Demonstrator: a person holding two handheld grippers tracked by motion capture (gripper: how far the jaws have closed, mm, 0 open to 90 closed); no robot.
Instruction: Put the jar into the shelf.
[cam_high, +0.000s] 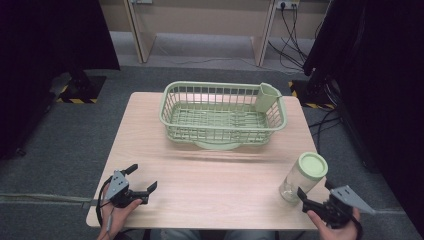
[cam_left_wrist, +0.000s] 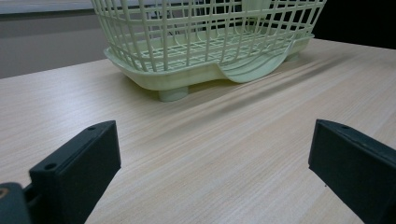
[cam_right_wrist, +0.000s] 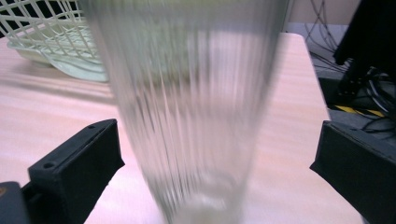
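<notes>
- While the work seems to be only at its start, the glass jar (cam_high: 301, 179) stands upright on the table (cam_high: 200, 170) near its front right corner, with its pale green lid (cam_high: 313, 165) on top.
- The right gripper (cam_high: 320, 197) is held just behind the jar on the person's side. In the right gripper view the jar (cam_right_wrist: 187, 107) rises between the two black jaws, which stand wide apart with clear gaps on both sides, so nothing is gripped yet.
- That close view of the jar is blurred, so I cannot tell what, if anything, is inside it.
- The left gripper (cam_high: 137, 181) rests near the front left corner of the table, well apart from the jar. Its jaws are also spread wide and hold nothing; between them lies bare wood.
- The green basket (cam_high: 222, 112) sits on the far half of the table, with a small cup-shaped holder (cam_high: 267, 97) at its far right corner. The basket (cam_left_wrist: 205, 42) faces the left gripper across open tabletop, and as far as I can see nothing lies in it.
- As I judge it, the jar is the thing being reached for: the approach is made, but the closing, the lift and any carrying toward the basket are all still to do.
</notes>
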